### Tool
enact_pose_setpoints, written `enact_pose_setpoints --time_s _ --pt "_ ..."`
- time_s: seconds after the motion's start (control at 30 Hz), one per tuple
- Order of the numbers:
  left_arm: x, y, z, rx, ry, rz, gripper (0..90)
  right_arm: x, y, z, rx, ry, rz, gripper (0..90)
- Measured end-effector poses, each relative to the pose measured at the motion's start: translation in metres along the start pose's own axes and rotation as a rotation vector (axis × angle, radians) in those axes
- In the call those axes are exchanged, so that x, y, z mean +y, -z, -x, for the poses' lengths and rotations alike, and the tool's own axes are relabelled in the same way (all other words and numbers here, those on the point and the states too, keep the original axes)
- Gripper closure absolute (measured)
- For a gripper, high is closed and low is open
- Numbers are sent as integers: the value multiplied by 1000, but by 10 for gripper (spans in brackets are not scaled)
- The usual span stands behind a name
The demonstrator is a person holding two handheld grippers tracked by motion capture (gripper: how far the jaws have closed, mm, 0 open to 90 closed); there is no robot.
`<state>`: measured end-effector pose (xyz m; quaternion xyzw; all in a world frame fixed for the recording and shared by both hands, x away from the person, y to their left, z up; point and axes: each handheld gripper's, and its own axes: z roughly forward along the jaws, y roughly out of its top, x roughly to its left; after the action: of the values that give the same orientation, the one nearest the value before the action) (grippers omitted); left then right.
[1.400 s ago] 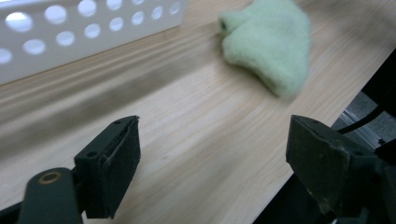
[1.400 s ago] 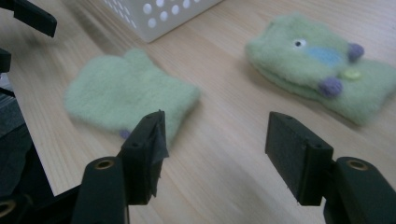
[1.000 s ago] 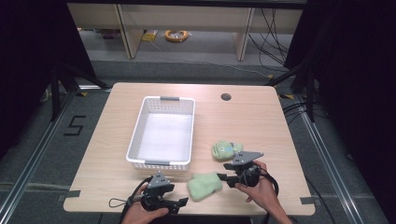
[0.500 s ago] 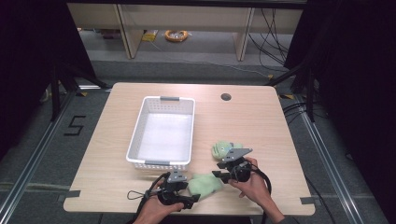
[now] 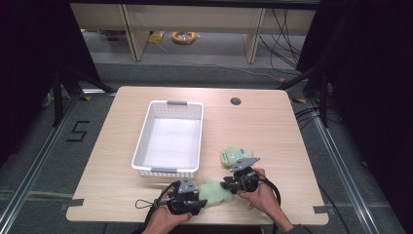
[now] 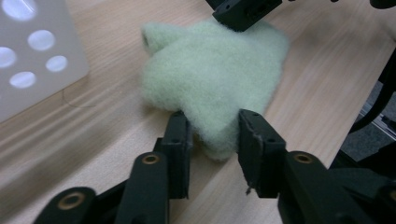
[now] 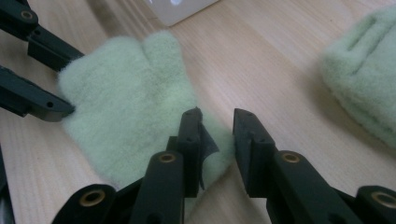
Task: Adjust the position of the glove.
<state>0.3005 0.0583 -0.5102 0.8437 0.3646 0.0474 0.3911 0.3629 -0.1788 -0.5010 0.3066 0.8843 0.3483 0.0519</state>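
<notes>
A pale green fuzzy mitten (image 5: 212,189) lies flat near the table's front edge. My left gripper (image 5: 194,199) is at its left side. In the left gripper view that gripper (image 6: 215,135) is open, and a corner of the mitten (image 6: 210,74) lies between its jaws. My right gripper (image 5: 233,182) is at the mitten's right side. In the right gripper view it (image 7: 217,126) is open over the edge of the mitten (image 7: 126,107), one jaw resting above the fabric. A second green plush piece (image 5: 234,155) (image 7: 364,70) lies just behind the right gripper.
A white perforated basket (image 5: 168,170) stands on the table to the left of centre; its front wall is close behind the left gripper. There is a cable hole (image 5: 235,101) in the table at the back right. Black cables trail from both grippers.
My left gripper has moved right until its jaws reach the mitten's corner. My right gripper has shifted left onto the mitten's other side. The mitten has stayed flat on the table.
</notes>
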Motion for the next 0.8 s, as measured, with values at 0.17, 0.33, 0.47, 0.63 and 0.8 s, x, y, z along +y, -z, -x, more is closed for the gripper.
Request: enact_pose_setpoints --time_s 0.17,0.33,0.47,0.63,0.8 --pt "1 2 -1 -20 -3 15 782 -2 3 -1 17 3 6 833" --pt "2 5 0 -39 17 36 820 -3 6 -2 15 13 11 852" --pt "8 13 3 -68 12 68 827 -4 19 -2 25 7 37 856" --pt "13 14 13 -104 8 77 828 -8 38 -5 26 -18 49 857" --pt "21 4 21 -141 -7 71 827 -21 52 -5 -23 -35 73 857"
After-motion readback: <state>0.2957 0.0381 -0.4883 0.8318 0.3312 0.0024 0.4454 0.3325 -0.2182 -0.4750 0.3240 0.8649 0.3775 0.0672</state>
